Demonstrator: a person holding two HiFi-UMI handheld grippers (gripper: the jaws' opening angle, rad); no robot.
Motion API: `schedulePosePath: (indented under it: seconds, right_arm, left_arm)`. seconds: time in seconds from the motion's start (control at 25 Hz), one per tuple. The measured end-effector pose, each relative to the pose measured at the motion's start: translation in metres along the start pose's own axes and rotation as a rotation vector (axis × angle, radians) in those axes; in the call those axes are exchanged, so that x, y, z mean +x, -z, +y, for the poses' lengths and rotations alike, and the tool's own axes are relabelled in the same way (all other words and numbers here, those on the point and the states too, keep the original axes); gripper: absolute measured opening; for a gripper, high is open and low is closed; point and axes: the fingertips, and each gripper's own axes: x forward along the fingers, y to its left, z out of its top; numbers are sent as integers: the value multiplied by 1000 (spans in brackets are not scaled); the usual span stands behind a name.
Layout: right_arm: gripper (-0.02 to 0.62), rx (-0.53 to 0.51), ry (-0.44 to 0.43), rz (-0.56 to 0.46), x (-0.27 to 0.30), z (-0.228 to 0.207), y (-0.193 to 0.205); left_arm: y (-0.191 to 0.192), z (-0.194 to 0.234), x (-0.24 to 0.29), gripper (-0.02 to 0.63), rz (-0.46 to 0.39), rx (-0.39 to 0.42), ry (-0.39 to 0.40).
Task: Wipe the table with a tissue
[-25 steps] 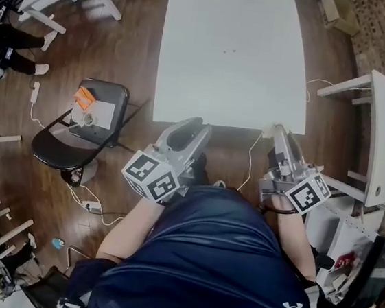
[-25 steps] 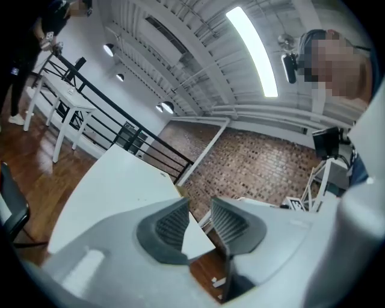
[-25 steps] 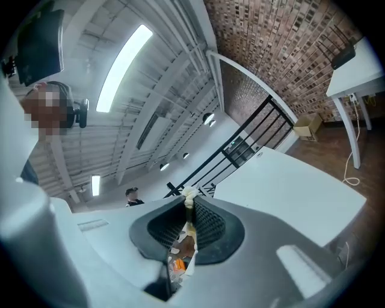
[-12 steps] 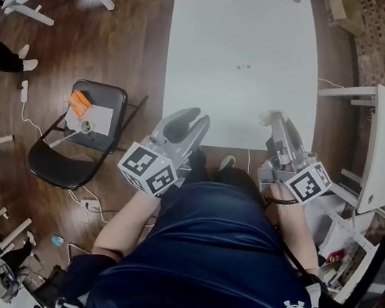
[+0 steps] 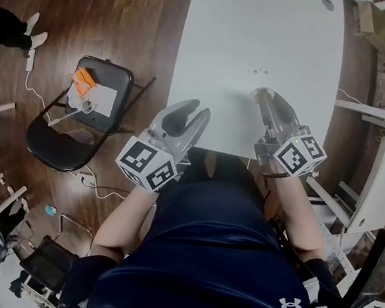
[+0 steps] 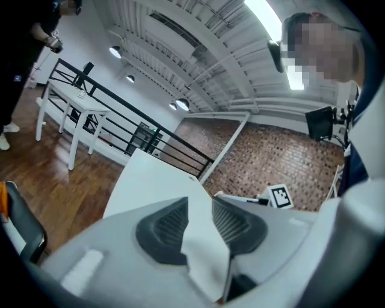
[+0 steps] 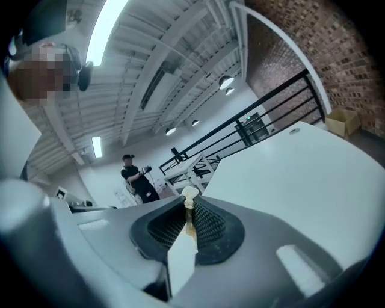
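Note:
The white table (image 5: 261, 33) fills the upper middle of the head view, with two tiny dark specks (image 5: 259, 72) on it. My right gripper (image 5: 261, 94) reaches over the table's near edge, just short of the specks. Its jaws are shut on a small crumpled tissue (image 7: 190, 194), whose whitish tip pokes out between the pads in the right gripper view. My left gripper (image 5: 195, 110) hovers at the near edge, left of the right one. It is open, with only the bare table top showing in the gap (image 6: 200, 204).
A black folding chair (image 5: 56, 138) with an orange item and a paper sheet stands left of the table on the wood floor, cables around it. A white shelf unit (image 5: 375, 184) stands at the right. A cardboard box (image 5: 370, 18) lies far right. A person (image 7: 135, 177) stands beyond.
The view has closed in on the table. Both grippers moved forward from in front of the edge; the right one now reaches over the table top.

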Motion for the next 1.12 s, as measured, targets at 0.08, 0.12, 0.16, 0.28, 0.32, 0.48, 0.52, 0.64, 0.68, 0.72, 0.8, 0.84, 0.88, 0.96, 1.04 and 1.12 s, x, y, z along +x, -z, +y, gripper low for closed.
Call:
schedulePosePath:
  seconds: [0.08,0.12,0.16,0.28,0.32,0.48,0.52,0.64,0.68,0.72,0.8,0.84,0.88,0.96,1.04,1.12]
  right_arm:
    - [29,-101,-21,51,23,-8,11]
    - [29,-165,-28,79,34,-12,17]
    - [29,-238,-32,111,44,-15,24]
    - [29,-474,-38,231,75,-22,49]
    - [29,-545,-40,274,86,-22,58]
    - [29,-783,-44,422,125,-16,84]
    - [29,-838,-41,452,131,-15,88]
    - [29,-967,-50,502,143,-9,97]
    - [29,-997,-60,510,147,-6,100]
    - [29,-1021,-73,518,151,-3,104]
    - [29,-1057,-115,554,156,2,115]
    - [29,-1072,-140,582,157,3,122]
    - [28,-1086,-163,612,157,3,128]
    - [28,-1119,-195,664,155,0,137]
    - [28,-1143,-204,696,154,-6,140]
    - [28,-1148,-201,715,152,-12,141]
  left_arm:
    - [0,3,5,123,-6,-14,-19]
    - [0,4,8,123,-6,-20,-27]
    - [-1,4,9,123,-4,-26,-36]
    - [-1,6,13,123,-2,-40,-63]
    - [-1,9,14,123,-3,-44,-70]
    - [2,22,17,123,6,-69,-97]
    - [3,23,19,123,13,-78,-104]
    - [4,25,23,123,19,-92,-108]
    - [3,26,24,123,19,-94,-107]
    - [4,27,25,123,20,-96,-106]
    - [5,30,27,123,24,-99,-105]
    - [5,31,28,123,27,-99,-104]
    - [6,31,30,123,29,-99,-102]
    - [6,30,34,123,35,-99,-99]
    - [6,29,39,123,39,-99,-95]
    - [6,28,42,123,43,-99,-89]
